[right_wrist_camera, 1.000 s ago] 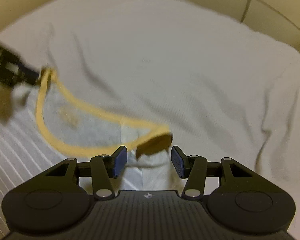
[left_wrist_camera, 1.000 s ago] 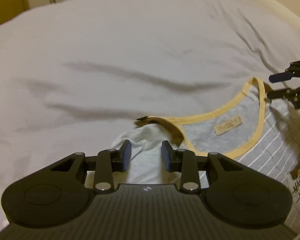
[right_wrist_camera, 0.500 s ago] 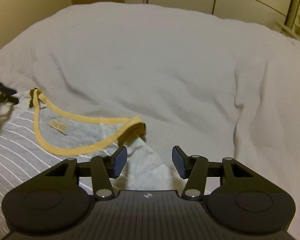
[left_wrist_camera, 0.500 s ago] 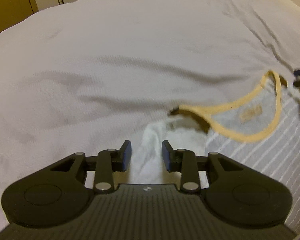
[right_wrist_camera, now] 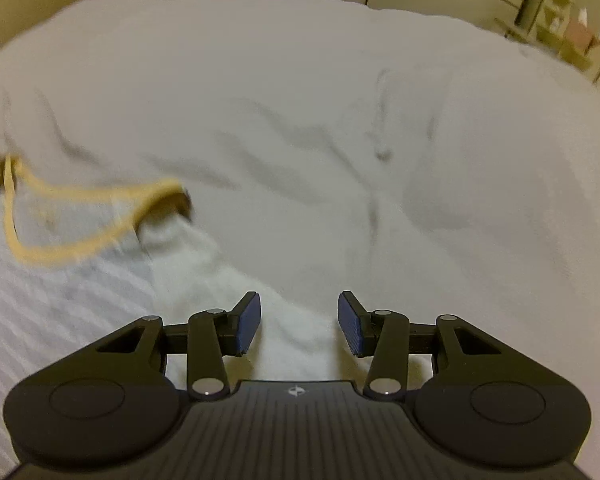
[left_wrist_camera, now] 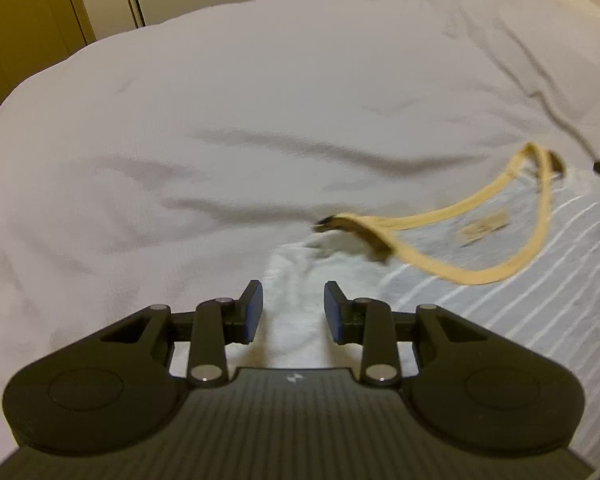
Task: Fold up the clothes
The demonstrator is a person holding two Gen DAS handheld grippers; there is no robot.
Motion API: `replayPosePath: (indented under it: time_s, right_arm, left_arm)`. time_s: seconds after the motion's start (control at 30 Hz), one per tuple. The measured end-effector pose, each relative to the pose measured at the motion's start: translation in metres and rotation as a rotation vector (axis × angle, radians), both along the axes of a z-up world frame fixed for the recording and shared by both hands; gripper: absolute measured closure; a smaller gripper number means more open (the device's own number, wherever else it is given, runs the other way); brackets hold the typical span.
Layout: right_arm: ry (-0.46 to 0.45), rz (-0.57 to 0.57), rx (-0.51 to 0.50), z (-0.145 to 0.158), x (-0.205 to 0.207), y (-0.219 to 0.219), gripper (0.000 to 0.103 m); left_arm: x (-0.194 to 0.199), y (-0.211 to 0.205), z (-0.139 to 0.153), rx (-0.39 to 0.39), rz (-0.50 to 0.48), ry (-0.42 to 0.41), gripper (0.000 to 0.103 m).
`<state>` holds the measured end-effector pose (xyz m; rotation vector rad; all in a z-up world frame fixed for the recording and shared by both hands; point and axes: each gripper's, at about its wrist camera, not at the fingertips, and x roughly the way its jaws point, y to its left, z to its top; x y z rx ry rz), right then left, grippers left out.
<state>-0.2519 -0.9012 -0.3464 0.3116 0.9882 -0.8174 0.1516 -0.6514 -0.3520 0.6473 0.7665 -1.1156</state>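
A soft striped shirt (left_wrist_camera: pixel 500 312) with a curved yellow neckband (left_wrist_camera: pixel 536 240) lies flat on the rumpled white bedspread (left_wrist_camera: pixel 260 120); left gripper (left_wrist_camera: pixel 294 310) and right gripper (right_wrist_camera: pixel 299 322) both gape empty above its plain sleeves

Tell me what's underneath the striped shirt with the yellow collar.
The striped shirt lies on a white bedspread, which shows wrinkled all around it. The part of the bedspread directly beneath the shirt is covered, so anything there can't be seen.

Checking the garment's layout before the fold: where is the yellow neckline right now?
The yellow neckline lies flat on the white bedding, right of the left claw in the left wrist view and upper left of the right claw in the right wrist view.
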Motion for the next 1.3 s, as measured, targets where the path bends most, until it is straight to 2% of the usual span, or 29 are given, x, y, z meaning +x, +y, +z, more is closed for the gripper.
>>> replayPosePath:
  time_s: [0.1,0.23,0.3,0.4,0.47,0.5,0.67,0.8,0.87,0.97,1.07,1.17,1.3]
  right_arm:
    - [0.068,0.058,-0.044,-0.001,-0.020,0.007,0.058]
    - [0.121,0.093,-0.104,0.001,-0.032,0.001,0.058]
    - [0.139,0.086,-0.098,0.002,-0.045,-0.007,0.057]
    - [0.140,0.068,-0.071,-0.003,-0.050,-0.012,0.059]
    - [0.127,0.052,-0.070,-0.003,-0.057,-0.015,0.081]
    - [0.119,0.040,-0.076,-0.002,-0.061,-0.017,0.103]
    - [0.109,-0.005,-0.142,0.000,-0.074,-0.029,0.103]
    - [0.118,-0.007,-0.237,0.008,-0.071,-0.016,0.090]
    - [0.082,-0.029,-0.267,0.020,-0.074,-0.004,0.088]
    - [-0.022,-0.012,-0.223,0.031,-0.076,0.019,0.082]
    - [-0.055,0.090,-0.112,0.020,-0.071,0.050,0.080]
    - [-0.011,0.190,-0.020,-0.006,-0.065,0.073,0.077]
    - [0.127,0.181,0.033,-0.040,-0.070,0.076,0.077]
  left_arm:
    - [-0.022,0.000,0.000,-0.005,-0.048,-0.004,0.074]
    - [-0.057,-0.007,-0.011,0.036,-0.154,-0.043,0.074]
    - [-0.073,-0.008,-0.022,0.070,-0.196,-0.067,0.074]
    - [-0.089,-0.007,-0.031,0.084,-0.202,-0.048,0.074]
    - [-0.096,-0.004,-0.032,0.086,-0.186,-0.037,0.074]
    - [-0.098,-0.003,-0.031,0.083,-0.178,-0.033,0.074]
    - [-0.106,-0.002,-0.020,0.069,-0.150,-0.032,0.074]
    - [-0.112,0.000,-0.010,0.059,-0.132,-0.030,0.074]
    - [-0.116,0.005,-0.007,0.057,-0.121,-0.029,0.074]
    - [-0.121,0.017,-0.007,0.066,-0.099,-0.019,0.074]
    - [-0.120,0.032,-0.012,0.085,-0.064,-0.004,0.074]
    - [-0.105,0.052,-0.024,0.111,0.000,0.019,0.074]
    - [-0.072,0.084,-0.039,0.150,0.110,0.041,0.074]
